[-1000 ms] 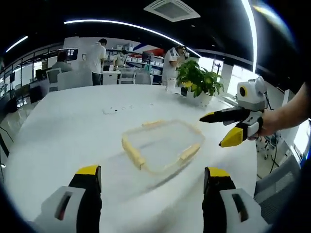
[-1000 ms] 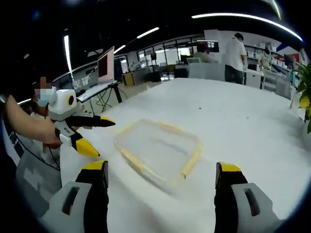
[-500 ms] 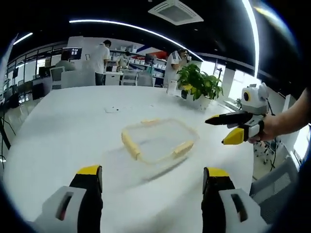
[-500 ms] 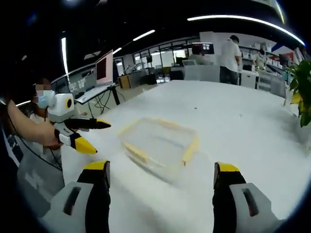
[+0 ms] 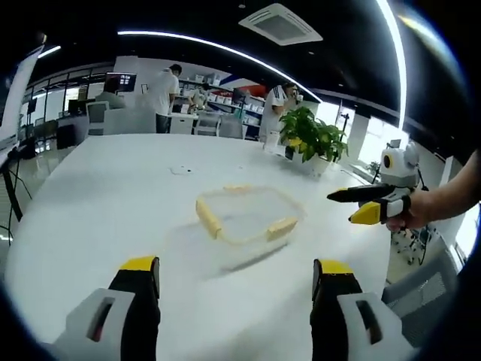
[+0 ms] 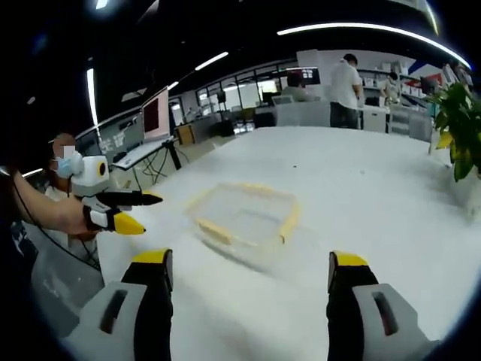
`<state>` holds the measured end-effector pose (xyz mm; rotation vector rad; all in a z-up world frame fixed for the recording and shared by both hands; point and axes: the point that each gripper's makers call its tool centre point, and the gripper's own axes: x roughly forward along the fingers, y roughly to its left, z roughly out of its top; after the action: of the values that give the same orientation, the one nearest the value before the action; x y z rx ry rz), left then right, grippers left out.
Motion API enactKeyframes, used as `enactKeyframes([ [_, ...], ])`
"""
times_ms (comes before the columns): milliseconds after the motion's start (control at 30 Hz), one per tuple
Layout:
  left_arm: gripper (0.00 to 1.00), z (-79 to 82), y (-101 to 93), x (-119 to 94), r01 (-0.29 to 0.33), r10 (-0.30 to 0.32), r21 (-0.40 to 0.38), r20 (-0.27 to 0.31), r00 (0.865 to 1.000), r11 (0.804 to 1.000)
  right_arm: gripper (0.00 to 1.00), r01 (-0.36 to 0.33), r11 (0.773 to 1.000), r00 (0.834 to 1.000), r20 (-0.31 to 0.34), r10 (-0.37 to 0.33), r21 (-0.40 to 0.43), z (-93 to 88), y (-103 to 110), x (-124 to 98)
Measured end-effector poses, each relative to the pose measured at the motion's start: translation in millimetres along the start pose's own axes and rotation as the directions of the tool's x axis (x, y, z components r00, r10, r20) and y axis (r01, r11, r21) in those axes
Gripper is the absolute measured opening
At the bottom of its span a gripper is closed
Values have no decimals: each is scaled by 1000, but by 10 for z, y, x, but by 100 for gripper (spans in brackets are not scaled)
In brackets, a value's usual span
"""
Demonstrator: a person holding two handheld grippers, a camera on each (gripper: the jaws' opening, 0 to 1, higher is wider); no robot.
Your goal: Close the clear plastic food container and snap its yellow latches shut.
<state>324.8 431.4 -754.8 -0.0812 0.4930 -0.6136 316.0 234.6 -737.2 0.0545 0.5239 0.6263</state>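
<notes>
A clear plastic food container (image 5: 248, 216) with yellow latches (image 5: 207, 219) lies flat on the white table (image 5: 105, 195), its lid on. In the right gripper view the container (image 6: 244, 216) sits ahead of the jaws. My left gripper (image 5: 234, 280) is open, well short of the container, nothing between its jaws. My right gripper (image 6: 246, 272) is open too, also back from the container. The right gripper (image 5: 361, 204) appears in the left gripper view at the right, held by a hand. At the left of the right gripper view hangs the left gripper (image 6: 135, 212).
A potted green plant (image 5: 310, 134) stands at the table's far edge, also seen as plant (image 6: 458, 120). People stand among desks (image 5: 161, 94) in the background. A monitor (image 6: 154, 114) stands on a desk beyond the table. A small dark speck (image 5: 179, 170) lies on the table.
Both grippers have drawn back from the container, which looks smaller and farther in both views. Both stay open. The container itself has not moved.
</notes>
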Motion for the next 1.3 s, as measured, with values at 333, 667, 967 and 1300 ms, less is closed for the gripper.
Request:
enactKeyframes([
  [333, 80, -67, 16, -124, -14, 14, -15, -13, 1000, 1000, 81, 16, 1000, 1000, 11, -16, 18, -38, 14, -157],
  [667, 79, -170, 65, -273, -28, 27, -23, -27, 999, 999, 81, 48, 997, 999, 17, -49, 63, -169, 49, -324],
  [967, 79, -234, -23, -422, -13, 12, -23, -35, 999, 1000, 81, 48, 994, 998, 33, -51, 93, -209, 128, -486],
  [1300, 79, -273, -32, -585, -18, 17, -41, -32, 999, 999, 81, 39, 992, 999, 30, -43, 123, -307, 242, -623],
])
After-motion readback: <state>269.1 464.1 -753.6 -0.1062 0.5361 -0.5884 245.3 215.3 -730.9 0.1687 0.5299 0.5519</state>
